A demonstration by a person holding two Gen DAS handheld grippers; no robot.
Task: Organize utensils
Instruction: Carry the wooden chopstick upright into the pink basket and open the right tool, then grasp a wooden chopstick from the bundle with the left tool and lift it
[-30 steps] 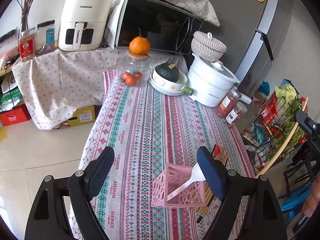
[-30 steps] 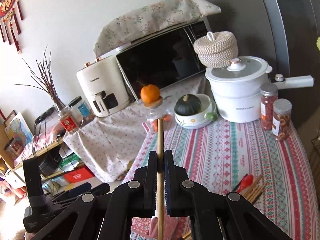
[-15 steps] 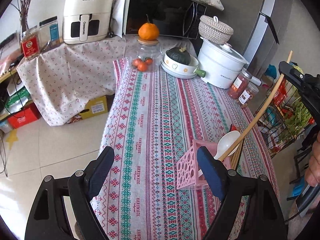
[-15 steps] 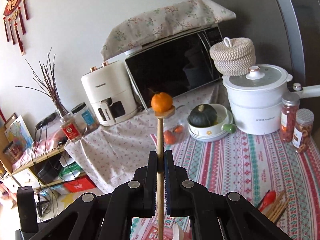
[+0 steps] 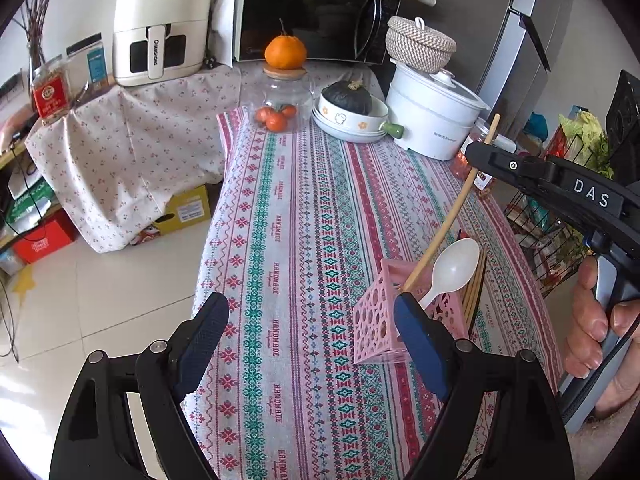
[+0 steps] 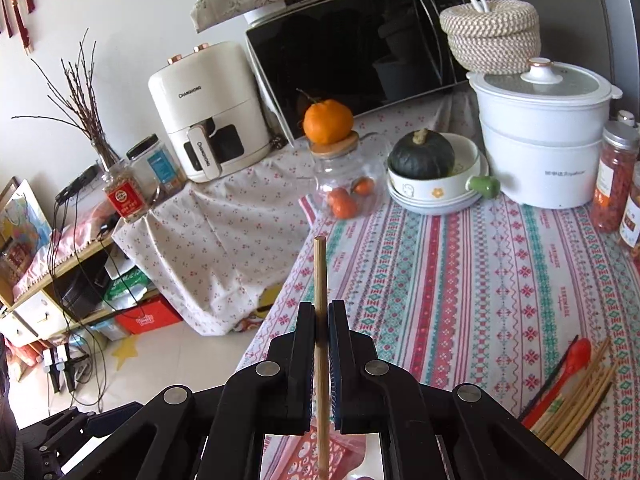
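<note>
While its two blue-padded fingers stand wide apart with nothing between them, the left gripper [image 5: 308, 320] hangs above the striped tablecloth [image 5: 304, 208]. Just past its right finger stands the pink perforated holder [image 5: 380, 328], with a white spoon [image 5: 452, 268] leaning out of it and the lower end of a wooden chopstick [image 5: 448, 220] reaching into its top. The right gripper [image 5: 480, 156] pinches that chopstick near its upper end. More chopsticks [image 5: 476, 284] lie flat on the cloth just behind the holder. Farther back stand a glass jar [image 5: 280, 108] of tomatoes with an orange on its lid, a bowl [image 5: 352, 120] holding a dark squash, and a white pot [image 5: 432, 120].

In the right wrist view, the right gripper [image 6: 320, 316] is clamped on the chopstick [image 6: 320, 268], which stands upright between the jaws. The pink holder [image 6: 320, 456] shows below them. A red spoon [image 6: 572, 364] and loose chopsticks [image 6: 580, 404] lie near the cloth's right edge.
</note>
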